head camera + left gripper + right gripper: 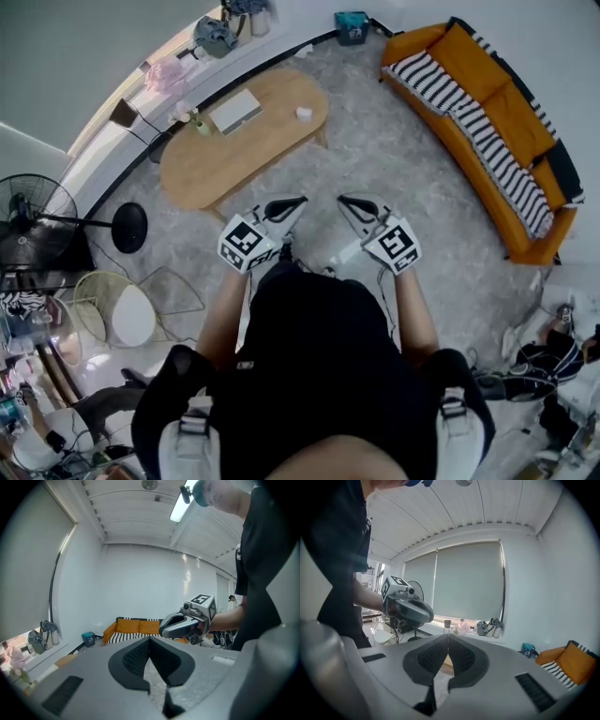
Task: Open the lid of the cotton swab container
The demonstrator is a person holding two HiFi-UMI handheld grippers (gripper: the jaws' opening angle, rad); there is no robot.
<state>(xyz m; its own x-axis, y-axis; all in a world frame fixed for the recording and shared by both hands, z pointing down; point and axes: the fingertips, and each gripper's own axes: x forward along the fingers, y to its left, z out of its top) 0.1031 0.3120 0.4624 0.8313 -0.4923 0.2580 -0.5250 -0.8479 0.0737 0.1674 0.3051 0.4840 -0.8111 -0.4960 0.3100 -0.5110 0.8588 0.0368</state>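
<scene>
The left gripper (296, 201) and right gripper (345, 200) are each pressing their 2 jaws together on nothing. Well apart, a small white object (303, 112) is sitting on the wooden table (202, 164) — perhaps the cotton swab container.

The left gripper (150, 640) fingers (136, 660) meet empty; the right gripper (162, 630) beyond, seemingly before an orange sofa (133, 627).
</scene>
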